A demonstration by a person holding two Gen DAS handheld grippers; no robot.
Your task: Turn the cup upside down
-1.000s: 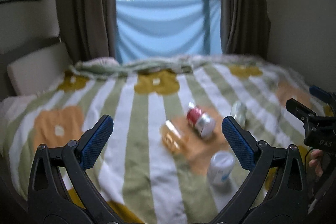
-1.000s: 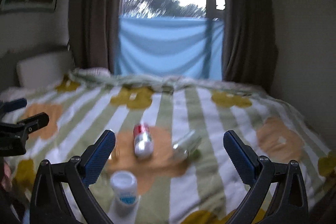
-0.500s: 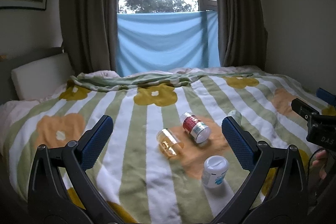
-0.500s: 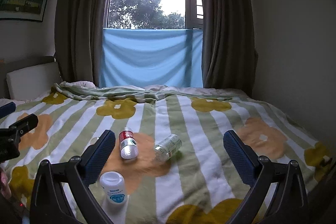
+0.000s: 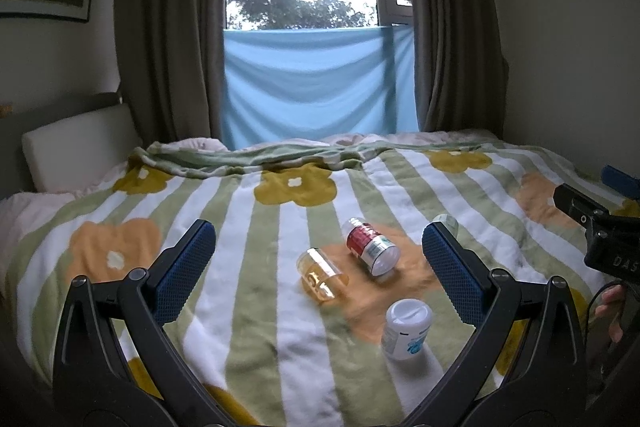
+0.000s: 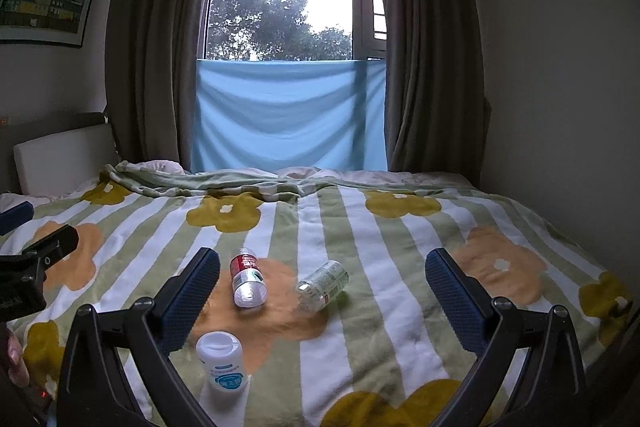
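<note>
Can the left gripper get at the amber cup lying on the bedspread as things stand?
Probably yes. The left gripper is open and empty, and the amber cup lies on its side ahead between its fingers, nothing over it. The red-labelled bottle lies close beside it, apart.

A bed [image 5: 256, 307] carries everything, covered by a blanket [image 6: 400, 267] striped green and white with yellow and orange flowers. On an orange flower near the front lie four things: an amber cup [image 5: 322, 277] on its side, a red-labelled bottle [image 5: 370, 247] on its side just beside it, a clear bottle [image 6: 323, 285] on its side to the right, and a white bottle [image 5: 406, 329] standing upright nearest the cameras. A white pillow [image 5: 76, 147] leans at the bed's left end.
</note>
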